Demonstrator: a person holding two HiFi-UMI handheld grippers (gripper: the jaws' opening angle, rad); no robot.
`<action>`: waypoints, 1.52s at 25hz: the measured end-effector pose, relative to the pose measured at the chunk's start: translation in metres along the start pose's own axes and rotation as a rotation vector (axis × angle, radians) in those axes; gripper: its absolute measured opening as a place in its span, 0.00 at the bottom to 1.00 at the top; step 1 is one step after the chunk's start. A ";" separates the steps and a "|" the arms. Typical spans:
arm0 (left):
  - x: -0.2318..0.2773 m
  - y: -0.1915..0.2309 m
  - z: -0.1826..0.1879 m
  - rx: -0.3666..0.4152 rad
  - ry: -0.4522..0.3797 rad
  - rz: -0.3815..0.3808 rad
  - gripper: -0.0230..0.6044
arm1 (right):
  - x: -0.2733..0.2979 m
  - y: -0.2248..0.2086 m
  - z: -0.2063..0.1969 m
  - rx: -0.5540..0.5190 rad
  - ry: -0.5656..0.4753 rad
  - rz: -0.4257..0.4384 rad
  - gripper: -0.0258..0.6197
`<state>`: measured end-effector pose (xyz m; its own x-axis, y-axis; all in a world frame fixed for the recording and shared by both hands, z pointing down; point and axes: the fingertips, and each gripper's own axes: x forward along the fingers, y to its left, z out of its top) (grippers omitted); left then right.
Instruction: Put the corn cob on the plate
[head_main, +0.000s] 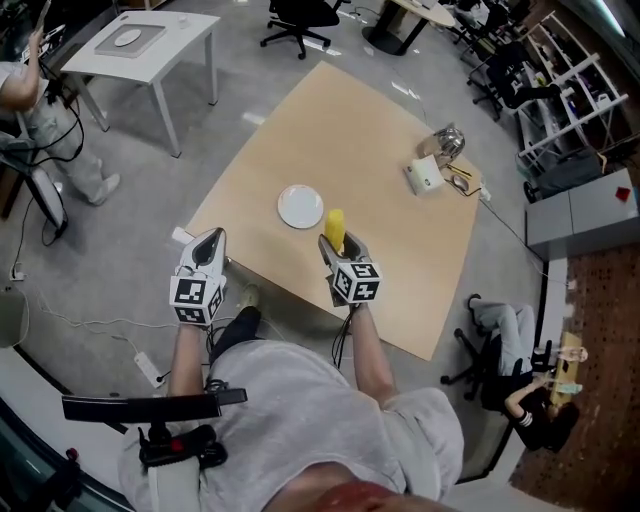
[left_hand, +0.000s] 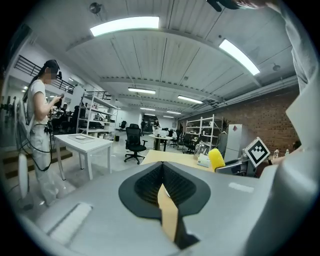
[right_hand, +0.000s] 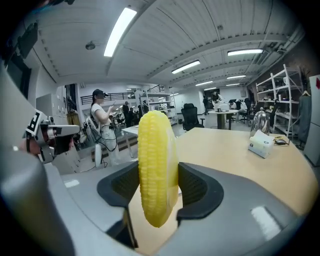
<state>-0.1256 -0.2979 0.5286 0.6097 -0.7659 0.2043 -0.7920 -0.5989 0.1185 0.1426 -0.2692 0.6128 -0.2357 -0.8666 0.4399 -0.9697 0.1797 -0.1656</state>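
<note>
- We see a white plate (head_main: 300, 206) on the light wooden table (head_main: 400, 250), towards its near left side. Its whole white face shows, and the corn cob (head_main: 335, 229) is not on it.
- The corn cob is just near and right of the plate, apart from it, and stands upright in the right gripper (head_main: 340, 247) over the near part of the table.
- The right gripper view shows what the head view cannot. The two dark jaws clamp the cob's lower half from either side. Its rounded top rises well above them and its lower tip hangs below the pads.
- The left gripper (head_main: 210, 241) hovers at the table's near left edge, well apart from the plate. In its own view the jaws are pressed together with nothing gripped between them.
- The left gripper view also catches the cob's yellow tip at the right, beside the right gripper's marker cube (left_hand: 257, 151).
- Only the head view shows the plate; neither gripper view has it.
- At the far right of the table sit a white tissue box (head_main: 425, 176) and, just beyond it, a clear glass dome (head_main: 447, 142).
- Off the table to the far left stand a white desk (head_main: 140, 45) and a person (head_main: 35, 115).
</note>
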 end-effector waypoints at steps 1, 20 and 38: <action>0.002 0.003 -0.001 -0.004 -0.001 0.001 0.07 | 0.008 -0.002 -0.003 -0.005 0.020 -0.002 0.41; -0.009 0.043 -0.025 -0.058 0.021 0.093 0.07 | 0.157 -0.033 -0.065 -0.207 0.427 0.030 0.41; 0.008 0.045 -0.016 -0.032 0.019 0.113 0.07 | 0.200 -0.048 -0.101 -0.160 0.619 0.017 0.40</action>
<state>-0.1571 -0.3269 0.5511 0.5162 -0.8232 0.2363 -0.8563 -0.5013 0.1243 0.1358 -0.4041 0.7975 -0.1984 -0.4419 0.8749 -0.9518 0.2999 -0.0643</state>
